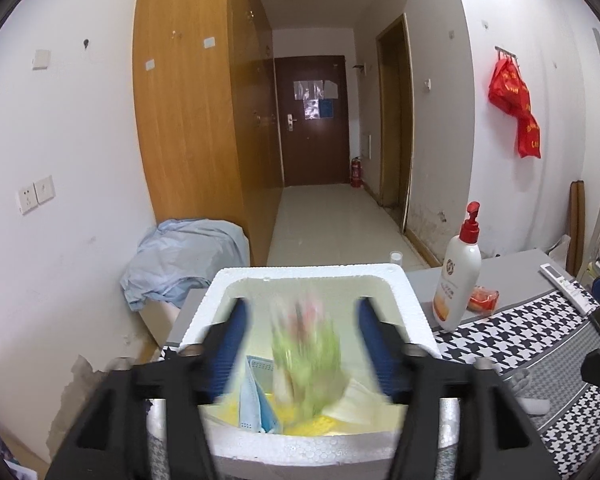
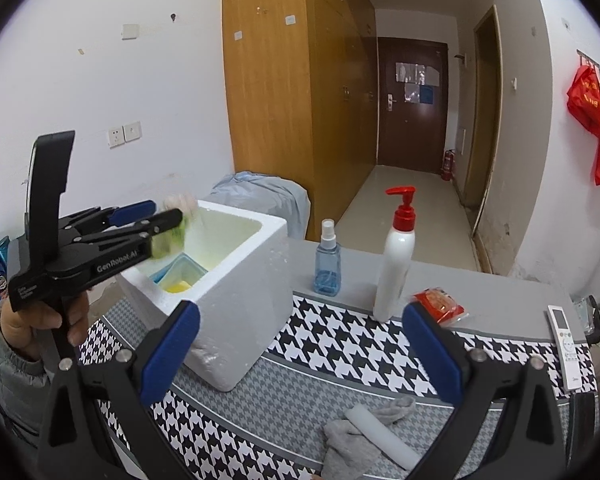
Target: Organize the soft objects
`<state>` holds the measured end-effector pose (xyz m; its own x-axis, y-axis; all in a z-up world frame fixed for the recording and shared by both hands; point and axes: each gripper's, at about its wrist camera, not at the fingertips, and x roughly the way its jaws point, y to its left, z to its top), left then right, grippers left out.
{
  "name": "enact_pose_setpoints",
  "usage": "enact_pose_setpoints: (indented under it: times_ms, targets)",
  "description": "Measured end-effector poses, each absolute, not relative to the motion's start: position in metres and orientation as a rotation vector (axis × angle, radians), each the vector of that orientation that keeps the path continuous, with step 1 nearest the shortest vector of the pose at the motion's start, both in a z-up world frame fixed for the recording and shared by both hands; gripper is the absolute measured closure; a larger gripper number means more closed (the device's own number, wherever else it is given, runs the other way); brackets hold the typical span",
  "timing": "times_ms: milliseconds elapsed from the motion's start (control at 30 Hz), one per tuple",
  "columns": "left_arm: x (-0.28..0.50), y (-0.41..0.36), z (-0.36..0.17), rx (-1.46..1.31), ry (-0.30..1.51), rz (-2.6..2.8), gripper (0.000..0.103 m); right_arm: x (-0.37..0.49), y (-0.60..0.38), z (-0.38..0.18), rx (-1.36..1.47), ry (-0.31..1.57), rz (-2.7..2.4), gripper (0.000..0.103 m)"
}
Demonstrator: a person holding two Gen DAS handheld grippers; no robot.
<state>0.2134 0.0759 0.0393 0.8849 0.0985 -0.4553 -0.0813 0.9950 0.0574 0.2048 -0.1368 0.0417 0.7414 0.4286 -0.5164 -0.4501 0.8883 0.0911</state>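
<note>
Two tongs work over one surface (image 2: 500, 280). At its 9 o'clock side stands a foam box (image 2: 236, 280). Left tongs (image 1: 300, 316) hang over it, jaws apart, a blurred green bundle (image 1: 308, 360) loose between them, above a blue mask (image 1: 252, 400). Right tongs (image 2: 300, 344) gape empty; a grey sock (image 2: 352, 440) lies at 6 o'clock.
</note>
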Motion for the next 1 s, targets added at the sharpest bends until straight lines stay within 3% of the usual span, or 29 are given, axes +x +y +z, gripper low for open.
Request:
enact_pose_setpoints:
  times_ms: [133, 400, 1000]
  targets:
    - [0.208, 0.074, 0.041, 0.027, 0.459, 0.081, 0.011, 0.202, -0.14, 0.042, -0.045, 0.546, 0.472, 0.001]
    - [0.177, 0.059, 0.057, 0.009, 0.393, 0.029, 0.001, 0.193, -0.151, 0.046, -0.048, 0.525, 0.434, 0.001]
    - [0.131, 0.029, 0.074, 0.001, 0.337, 0.025, 0.001, 0.16, -0.174, 0.057, -0.062, 0.452, 0.446, 0.001]
